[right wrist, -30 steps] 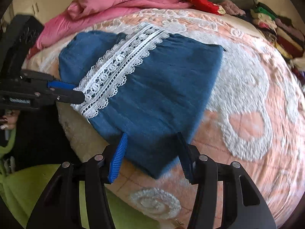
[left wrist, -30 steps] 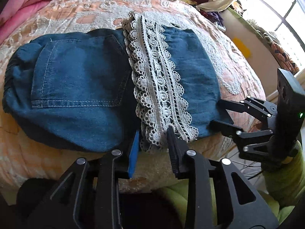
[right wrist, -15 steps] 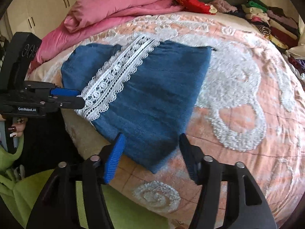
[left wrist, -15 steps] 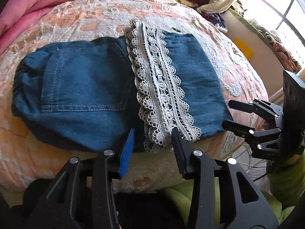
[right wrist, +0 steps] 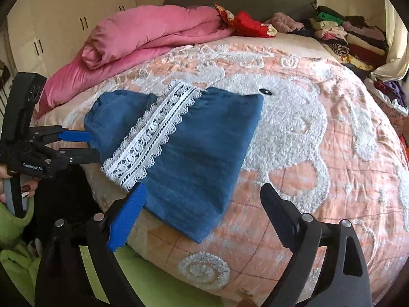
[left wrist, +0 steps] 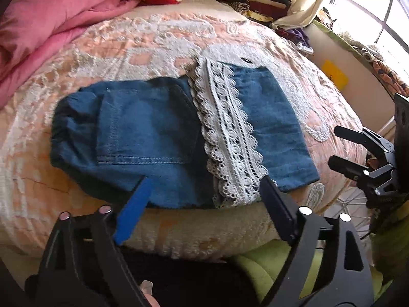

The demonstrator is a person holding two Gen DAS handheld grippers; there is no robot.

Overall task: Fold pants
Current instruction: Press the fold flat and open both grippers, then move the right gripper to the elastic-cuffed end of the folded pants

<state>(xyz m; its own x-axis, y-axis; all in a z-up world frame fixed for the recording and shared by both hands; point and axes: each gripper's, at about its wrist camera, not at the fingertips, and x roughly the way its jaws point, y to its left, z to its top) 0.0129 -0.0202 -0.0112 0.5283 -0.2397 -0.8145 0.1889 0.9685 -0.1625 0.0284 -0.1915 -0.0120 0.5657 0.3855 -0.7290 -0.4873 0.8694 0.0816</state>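
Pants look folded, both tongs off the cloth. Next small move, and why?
Probably pull both back. The folded blue denim pants with the white lace trim lie flat on the peach bedspread; the left tongs and right tongs are opening, with nothing between them.

The pants (left wrist: 158,138) hide their folded-under layers; the right gripper (left wrist: 352,153) runs off frame; the far clothes pile (right wrist: 342,35) is probably too small to sort.
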